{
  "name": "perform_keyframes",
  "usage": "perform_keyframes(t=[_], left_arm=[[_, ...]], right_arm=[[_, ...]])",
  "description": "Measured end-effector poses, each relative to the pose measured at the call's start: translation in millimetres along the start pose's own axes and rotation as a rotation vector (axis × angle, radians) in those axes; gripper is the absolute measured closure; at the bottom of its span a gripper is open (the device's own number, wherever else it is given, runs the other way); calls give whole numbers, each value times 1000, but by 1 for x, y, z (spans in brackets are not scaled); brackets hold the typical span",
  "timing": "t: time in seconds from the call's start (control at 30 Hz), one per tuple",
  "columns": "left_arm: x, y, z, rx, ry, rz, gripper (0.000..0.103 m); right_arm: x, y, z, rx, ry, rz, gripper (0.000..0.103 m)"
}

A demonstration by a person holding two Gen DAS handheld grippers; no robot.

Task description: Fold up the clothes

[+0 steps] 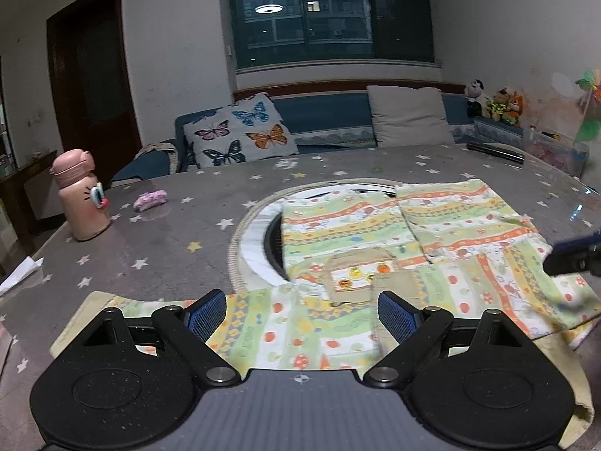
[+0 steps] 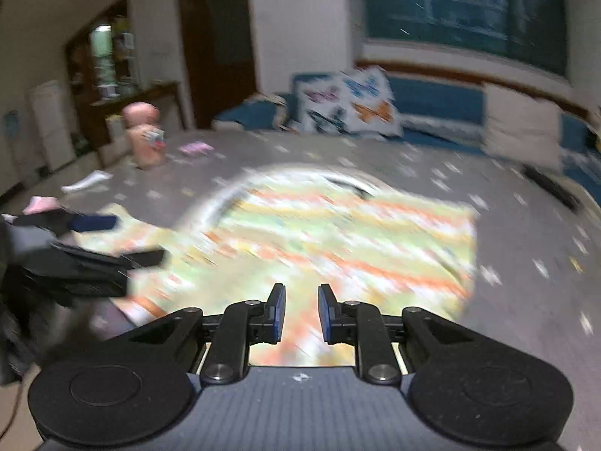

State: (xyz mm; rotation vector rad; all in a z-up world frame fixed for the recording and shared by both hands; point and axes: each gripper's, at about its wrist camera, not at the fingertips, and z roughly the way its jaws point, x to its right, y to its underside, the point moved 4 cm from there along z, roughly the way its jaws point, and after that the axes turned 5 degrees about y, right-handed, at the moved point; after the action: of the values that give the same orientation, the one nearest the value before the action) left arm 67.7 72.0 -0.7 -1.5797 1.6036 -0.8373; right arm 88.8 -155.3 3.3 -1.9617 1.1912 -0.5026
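Observation:
A child's garment (image 1: 375, 240) with green, yellow and orange patterned stripes and a tan collar lies spread on the grey star-print table (image 1: 150, 248). My left gripper (image 1: 300, 314) is open, low over the garment's near edge with cloth between its blue pads, not clamped. My right gripper shows in the left wrist view (image 1: 571, 259) at the garment's right side. In the blurred right wrist view the right gripper (image 2: 301, 310) is open with a narrow gap above the garment (image 2: 338, 240), holding nothing. The left gripper (image 2: 94, 236) shows there at the left.
A pink bottle (image 1: 80, 195) stands at the table's left, with a small purple item (image 1: 150, 200) beside it. A white ring mat (image 1: 251, 240) lies under the garment. A dark flat object (image 1: 496, 152) lies at the far right. A sofa with cushions (image 1: 240, 131) stands behind.

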Motion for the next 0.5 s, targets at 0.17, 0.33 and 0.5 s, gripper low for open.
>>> perform_keyframes(t=[0.17, 0.33, 0.5], left_arm=[[18, -1, 8, -15, 31, 30, 13], [28, -2, 15, -27, 48, 48, 13], [37, -2, 26, -44, 49, 63, 13]], right_arm=[[45, 30, 5, -69, 91, 69, 87], [57, 35, 2, -62, 102, 63, 90], [62, 14, 8, -16, 122, 57, 90]])
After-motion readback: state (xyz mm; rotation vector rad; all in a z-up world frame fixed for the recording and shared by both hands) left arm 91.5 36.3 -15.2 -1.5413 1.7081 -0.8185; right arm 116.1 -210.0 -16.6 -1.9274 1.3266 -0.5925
